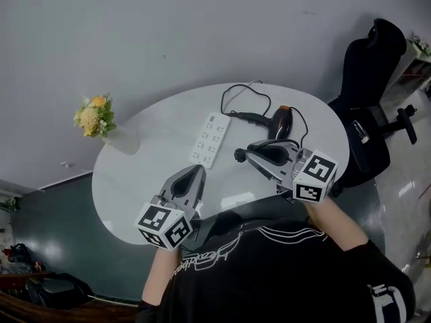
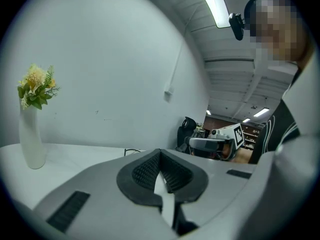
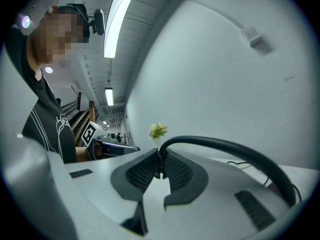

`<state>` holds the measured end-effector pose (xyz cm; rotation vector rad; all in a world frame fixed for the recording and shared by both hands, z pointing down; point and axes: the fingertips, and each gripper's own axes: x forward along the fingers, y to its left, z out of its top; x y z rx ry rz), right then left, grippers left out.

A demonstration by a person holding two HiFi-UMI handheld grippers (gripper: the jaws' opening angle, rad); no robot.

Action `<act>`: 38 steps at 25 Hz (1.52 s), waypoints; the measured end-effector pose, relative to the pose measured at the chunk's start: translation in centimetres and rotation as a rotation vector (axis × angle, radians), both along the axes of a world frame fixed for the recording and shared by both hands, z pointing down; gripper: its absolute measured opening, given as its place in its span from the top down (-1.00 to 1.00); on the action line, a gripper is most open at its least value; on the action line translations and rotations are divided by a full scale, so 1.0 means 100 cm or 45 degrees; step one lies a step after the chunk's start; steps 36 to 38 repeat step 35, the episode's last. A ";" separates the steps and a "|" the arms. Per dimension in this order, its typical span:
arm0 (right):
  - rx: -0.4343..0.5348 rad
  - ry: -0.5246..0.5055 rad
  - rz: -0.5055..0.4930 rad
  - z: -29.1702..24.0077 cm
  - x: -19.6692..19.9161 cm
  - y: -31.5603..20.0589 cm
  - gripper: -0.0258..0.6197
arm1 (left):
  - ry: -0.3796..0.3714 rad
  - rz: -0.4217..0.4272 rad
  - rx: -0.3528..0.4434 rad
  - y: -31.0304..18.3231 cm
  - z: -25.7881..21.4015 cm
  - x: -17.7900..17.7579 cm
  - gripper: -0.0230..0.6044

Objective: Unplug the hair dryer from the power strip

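Observation:
A white power strip (image 1: pixel 211 140) lies on the round white table (image 1: pixel 135 194). The black and orange hair dryer (image 1: pixel 279 121) lies to its right, its black cord (image 1: pixel 232 98) looping on the tabletop. My right gripper (image 1: pixel 248 152) (image 3: pixel 160 159) is shut on the cord's plug end (image 1: pixel 239 155), which hangs just right of the strip and apart from it. The cord (image 3: pixel 225 149) arches away from the jaws in the right gripper view. My left gripper (image 1: pixel 196 172) (image 2: pixel 160 156) is shut on nothing, just short of the strip's near end.
A white vase of yellow flowers (image 1: pixel 94 116) (image 2: pixel 32 129) stands at the table's left edge. A black office chair (image 1: pixel 367 99) stands to the right of the table. A grey wall runs behind it. The person's torso is at the near edge.

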<state>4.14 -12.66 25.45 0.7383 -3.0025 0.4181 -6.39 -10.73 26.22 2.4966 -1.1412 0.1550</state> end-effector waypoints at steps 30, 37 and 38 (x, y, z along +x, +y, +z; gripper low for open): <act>-0.002 -0.029 0.021 -0.013 0.005 0.020 0.84 | 0.027 0.017 0.105 0.024 -0.027 0.009 0.93; -0.007 -0.048 0.023 -0.011 0.006 0.018 0.84 | -0.003 0.009 0.109 0.022 -0.023 0.009 0.93; -0.007 -0.048 0.023 -0.011 0.006 0.018 0.84 | -0.003 0.009 0.109 0.022 -0.023 0.009 0.93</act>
